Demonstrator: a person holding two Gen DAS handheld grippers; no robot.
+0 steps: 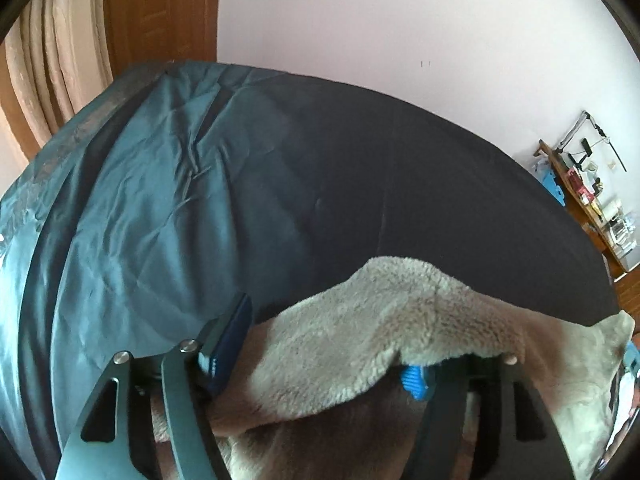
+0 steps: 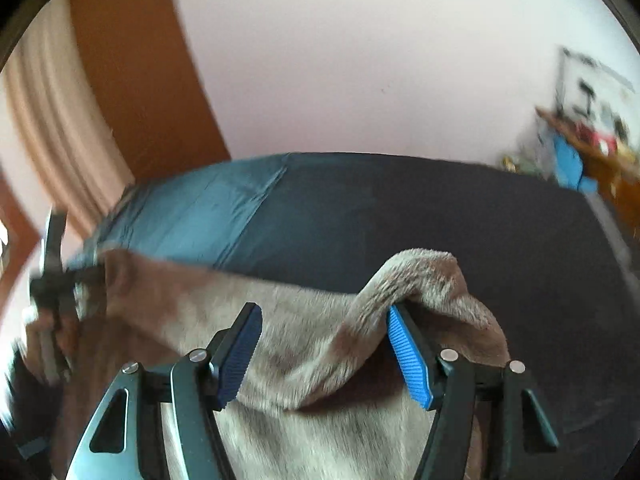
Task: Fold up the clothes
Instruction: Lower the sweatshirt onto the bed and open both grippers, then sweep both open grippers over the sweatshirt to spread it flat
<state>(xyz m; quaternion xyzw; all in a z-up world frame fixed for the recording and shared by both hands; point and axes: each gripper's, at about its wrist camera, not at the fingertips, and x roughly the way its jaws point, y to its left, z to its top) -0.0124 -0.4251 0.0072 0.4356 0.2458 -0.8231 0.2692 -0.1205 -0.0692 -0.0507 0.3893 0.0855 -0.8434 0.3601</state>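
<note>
A beige fleece garment (image 1: 400, 304) hangs above the bed, stretched between the two grippers. In the left wrist view my left gripper (image 1: 328, 336) stands open, its fingers wide apart. The fleece drapes over its right blue pad (image 1: 414, 384) and hides that fingertip. In the right wrist view my right gripper (image 2: 324, 310) is also open, and a fold of the garment (image 2: 304, 360) lies over the top of its right pad (image 2: 408, 352). The left gripper (image 2: 52, 280) shows blurred at the far left, at the garment's other end, with a hand (image 2: 44, 332) below it.
The bed carries a dark sheet (image 1: 400, 180) on its right and a wrinkled teal cover (image 1: 140, 200) on its left. A cluttered wooden desk (image 1: 592, 200) stands at the far right. A brown door (image 1: 160, 12) and a beige curtain (image 1: 60, 60) are behind the bed.
</note>
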